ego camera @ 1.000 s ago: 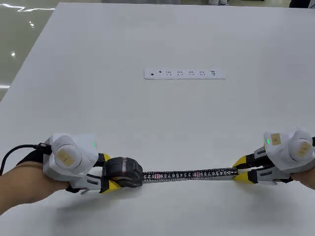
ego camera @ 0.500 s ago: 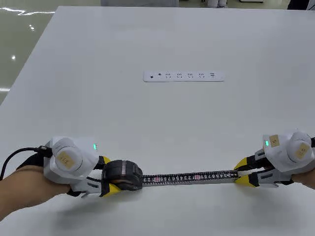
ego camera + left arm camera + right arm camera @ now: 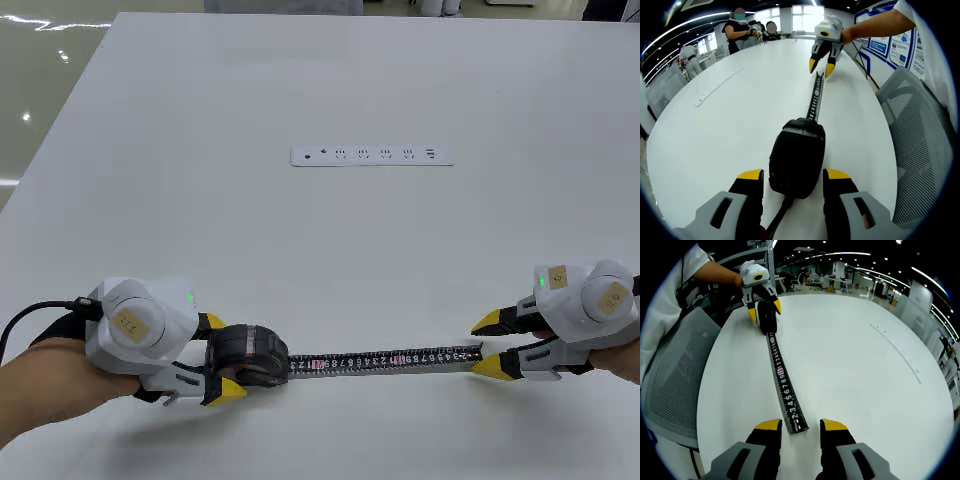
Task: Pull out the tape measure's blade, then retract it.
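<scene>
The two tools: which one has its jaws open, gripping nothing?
The right tool: its jaws stand apart, the blade end lying loose between them. The left tool is clamped on the tape measure case.

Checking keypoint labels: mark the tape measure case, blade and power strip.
tape measure case [image 3: 247, 352], head view, top of the black housing.
blade [image 3: 784, 385], right gripper view, numbered face, about mid-length.
power strip [image 3: 370, 155], head view, middle of its top face.

Matt black tape measure [image 3: 247, 354], smooth white table [image 3: 330, 260]
</scene>
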A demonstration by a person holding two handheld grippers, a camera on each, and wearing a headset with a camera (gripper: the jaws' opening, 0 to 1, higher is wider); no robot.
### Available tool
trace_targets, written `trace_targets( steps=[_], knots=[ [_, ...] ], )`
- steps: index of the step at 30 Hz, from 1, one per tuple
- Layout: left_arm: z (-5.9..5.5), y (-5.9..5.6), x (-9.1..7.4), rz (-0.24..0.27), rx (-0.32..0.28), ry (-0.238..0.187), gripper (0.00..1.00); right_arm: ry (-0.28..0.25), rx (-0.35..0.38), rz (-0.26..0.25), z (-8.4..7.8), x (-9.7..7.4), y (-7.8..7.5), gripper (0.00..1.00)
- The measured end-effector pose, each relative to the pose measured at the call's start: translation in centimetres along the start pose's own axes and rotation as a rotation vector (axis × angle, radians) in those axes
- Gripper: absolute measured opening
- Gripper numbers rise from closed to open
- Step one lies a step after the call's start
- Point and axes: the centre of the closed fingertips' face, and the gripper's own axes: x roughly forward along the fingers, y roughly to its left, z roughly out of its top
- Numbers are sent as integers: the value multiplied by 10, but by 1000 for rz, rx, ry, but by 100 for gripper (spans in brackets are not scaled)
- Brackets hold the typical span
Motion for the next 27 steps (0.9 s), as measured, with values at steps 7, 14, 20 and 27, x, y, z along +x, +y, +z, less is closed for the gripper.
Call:
trace_targets(
  steps=[7,14,20,27],
  knots=[
    [4,0,-15,50,-65,-56,52,-15,40,-40,1,-6,7,37],
    [5,1,-35,139,-140,-122,54,-70,111,-93,11,-17,13,44],
    [-3,-7,-49,178,-203,-154,55,-102,135,-140,13,-22,19,47],
    [-7,-14,-64,234,-267,-188,56,-143,179,-182,17,-30,25,50]
  ],
)
